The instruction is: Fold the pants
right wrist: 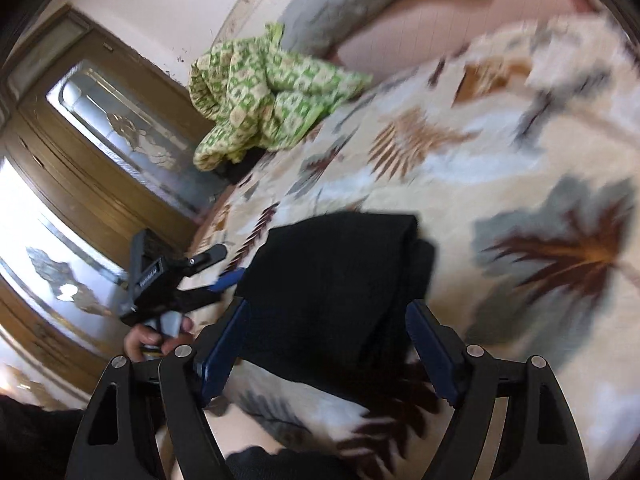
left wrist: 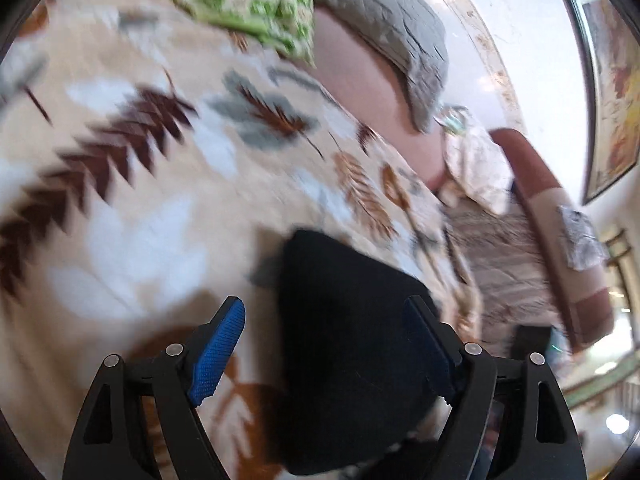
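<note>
The black pants (left wrist: 352, 340) lie folded into a compact bundle on the leaf-patterned blanket (left wrist: 140, 200). My left gripper (left wrist: 326, 350) is open, its blue pads apart, with the bundle between and under its right finger; nothing is clamped. In the right wrist view the black pants (right wrist: 336, 280) lie just beyond my right gripper (right wrist: 326, 344), which is open above the near edge of the bundle. The left gripper (right wrist: 218, 268) shows at the left of the bundle, held by a hand.
A green patterned quilt (right wrist: 260, 96) is heaped at the far side of the bed. A grey pillow (left wrist: 392, 32) lies on a pink one by the wall. The brown headboard (left wrist: 560, 240) and a wooden door (right wrist: 80, 160) stand nearby.
</note>
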Tool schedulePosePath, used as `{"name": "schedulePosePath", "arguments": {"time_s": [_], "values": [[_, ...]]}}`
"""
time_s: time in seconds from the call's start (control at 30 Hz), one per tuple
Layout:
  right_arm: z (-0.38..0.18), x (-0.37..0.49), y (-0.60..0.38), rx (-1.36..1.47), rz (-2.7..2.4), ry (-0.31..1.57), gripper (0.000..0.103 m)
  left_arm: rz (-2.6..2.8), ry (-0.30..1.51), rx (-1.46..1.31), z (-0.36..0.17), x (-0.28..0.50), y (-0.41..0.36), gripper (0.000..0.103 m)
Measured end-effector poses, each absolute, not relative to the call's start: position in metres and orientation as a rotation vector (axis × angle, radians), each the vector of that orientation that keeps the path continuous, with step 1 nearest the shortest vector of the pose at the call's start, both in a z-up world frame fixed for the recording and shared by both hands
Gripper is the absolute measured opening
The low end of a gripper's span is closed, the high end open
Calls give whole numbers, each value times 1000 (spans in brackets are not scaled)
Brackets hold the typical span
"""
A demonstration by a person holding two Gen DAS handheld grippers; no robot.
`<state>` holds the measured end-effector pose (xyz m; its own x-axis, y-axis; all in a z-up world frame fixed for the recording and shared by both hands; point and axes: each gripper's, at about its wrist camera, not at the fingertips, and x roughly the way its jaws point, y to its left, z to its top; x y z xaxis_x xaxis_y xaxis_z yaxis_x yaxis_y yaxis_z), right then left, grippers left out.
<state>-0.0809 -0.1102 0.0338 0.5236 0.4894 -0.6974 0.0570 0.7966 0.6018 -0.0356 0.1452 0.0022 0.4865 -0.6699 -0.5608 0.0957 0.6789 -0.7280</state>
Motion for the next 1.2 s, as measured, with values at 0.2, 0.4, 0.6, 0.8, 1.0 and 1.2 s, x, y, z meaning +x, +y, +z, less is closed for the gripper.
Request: {"name": "schedulePosePath", "arguments": {"time_s": [0.2, 0.4, 0.6, 0.8, 1.0, 1.2], "values": [[-6, -71, -117, 596, 256, 1084, 76, -542, 969, -690, -11, -37, 148, 85], [-5, -68, -109, 580, 372, 1041, 77, -534, 949, -669, -14, -38, 138, 85], [-14, -70, -126, 638, 323, 974, 49, -452, 954, -650, -18, -42, 127, 51], [-5, -79, -129, 662, 295, 923, 35, -428, 982, -660, -5, -47, 117, 29], [35, -92, -143, 640, 245, 835, 30, -487, 932, -609, 37, -38, 80, 28], [73, -83, -194, 634, 139, 826, 30, -535, 921, -590, 52, 7, 24, 28]]}}
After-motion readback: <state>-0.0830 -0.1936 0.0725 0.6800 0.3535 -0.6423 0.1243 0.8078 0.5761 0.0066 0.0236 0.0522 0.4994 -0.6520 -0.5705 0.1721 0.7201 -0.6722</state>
